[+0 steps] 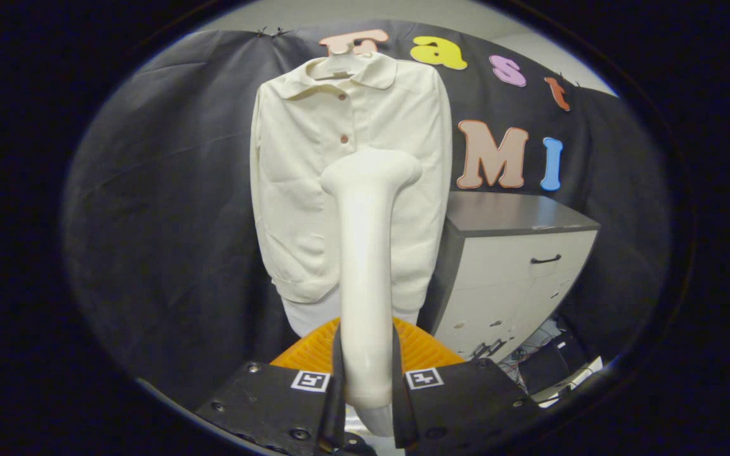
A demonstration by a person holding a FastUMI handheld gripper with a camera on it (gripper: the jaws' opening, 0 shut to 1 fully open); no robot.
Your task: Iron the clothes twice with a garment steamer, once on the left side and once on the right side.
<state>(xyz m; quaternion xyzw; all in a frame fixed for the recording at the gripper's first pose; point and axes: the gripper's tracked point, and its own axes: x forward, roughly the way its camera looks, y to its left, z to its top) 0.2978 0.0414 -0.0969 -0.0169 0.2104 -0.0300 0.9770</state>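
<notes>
A cream button-up jacket (301, 183) hangs on a white hanger (339, 63) against the black cloth wall, straight ahead of me. My gripper (368, 380) is shut on the handle of a white garment steamer (365, 253), which stands upright between both fingers. The steamer's wide head (371, 171) points up at the jacket's middle, a little right of the button line. Whether the head touches the cloth I cannot tell. The steamer hides a strip of the jacket's front.
A grey and white drawer cabinet (517, 266) stands just right of the jacket. An orange ribbed object (314, 348) lies low behind my fingers. Cables and dark boxes (549, 361) sit on the floor at the cabinet's foot.
</notes>
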